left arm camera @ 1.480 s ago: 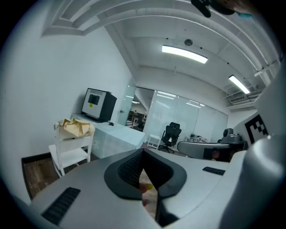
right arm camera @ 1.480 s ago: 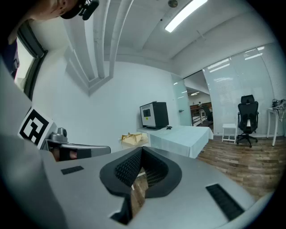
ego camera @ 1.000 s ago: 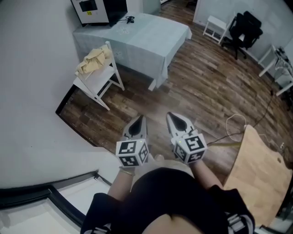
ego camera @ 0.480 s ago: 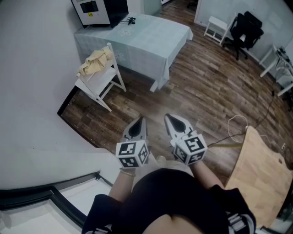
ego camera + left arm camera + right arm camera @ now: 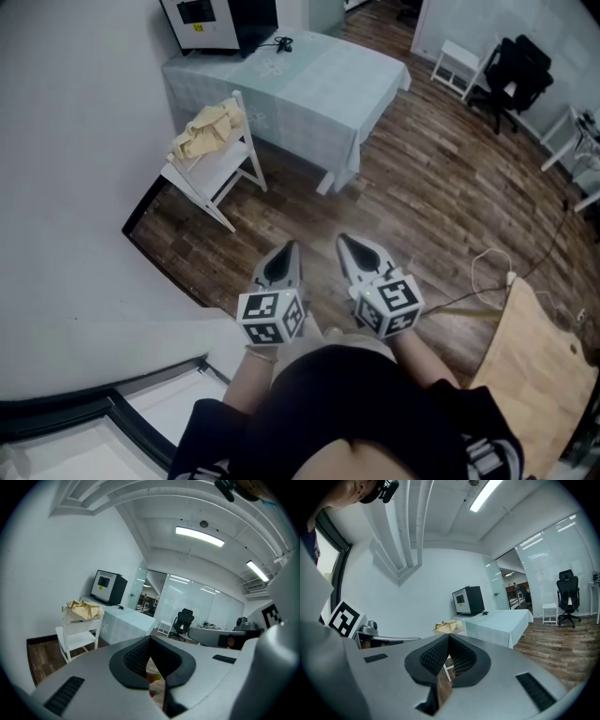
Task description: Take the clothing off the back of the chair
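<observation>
Slightly nearer came the left tool and the right tool, both closed and empty, to the white chair well ahead-left, with yellow clothing draped over its back.

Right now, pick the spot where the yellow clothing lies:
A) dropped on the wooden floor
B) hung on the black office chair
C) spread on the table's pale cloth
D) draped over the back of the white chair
D: the yellow clothing hangs bunched over the top of the white chair's backrest, off the seat and the floor.
</observation>
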`<state>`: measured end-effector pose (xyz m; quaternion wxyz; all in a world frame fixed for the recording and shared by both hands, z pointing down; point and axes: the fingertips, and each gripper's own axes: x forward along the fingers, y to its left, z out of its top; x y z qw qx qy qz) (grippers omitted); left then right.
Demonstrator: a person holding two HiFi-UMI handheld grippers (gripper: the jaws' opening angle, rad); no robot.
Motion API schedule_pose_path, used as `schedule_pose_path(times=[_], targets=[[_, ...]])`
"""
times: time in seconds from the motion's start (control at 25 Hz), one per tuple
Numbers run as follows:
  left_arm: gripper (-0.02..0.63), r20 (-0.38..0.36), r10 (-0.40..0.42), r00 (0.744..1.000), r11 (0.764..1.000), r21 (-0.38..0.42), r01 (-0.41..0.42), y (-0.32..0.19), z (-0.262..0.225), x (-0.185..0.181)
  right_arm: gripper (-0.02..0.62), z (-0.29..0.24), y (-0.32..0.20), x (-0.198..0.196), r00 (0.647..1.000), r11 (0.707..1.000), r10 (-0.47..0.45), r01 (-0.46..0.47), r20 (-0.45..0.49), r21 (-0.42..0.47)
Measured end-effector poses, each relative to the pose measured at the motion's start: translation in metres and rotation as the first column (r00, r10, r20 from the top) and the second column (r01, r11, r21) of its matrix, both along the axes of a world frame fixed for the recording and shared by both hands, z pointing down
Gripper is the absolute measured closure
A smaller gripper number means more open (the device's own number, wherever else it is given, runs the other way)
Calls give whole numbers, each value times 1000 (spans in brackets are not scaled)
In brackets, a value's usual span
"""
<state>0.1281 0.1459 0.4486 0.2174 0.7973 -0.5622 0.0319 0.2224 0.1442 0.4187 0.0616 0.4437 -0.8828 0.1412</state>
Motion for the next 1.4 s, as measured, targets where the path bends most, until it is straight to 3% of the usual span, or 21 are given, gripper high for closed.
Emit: schedule_pose_path(times=[0.68,1.4], targets=[[609,-23,-80,997,997,-3,80,-73,2,-51,583,1,-79,-50,998,998,-57,57,-6,-23],[609,-14,-113,993,994,-14,113,-141,-5,-153,584,-10,-154,-149,994,994,-103,104,33,-30]])
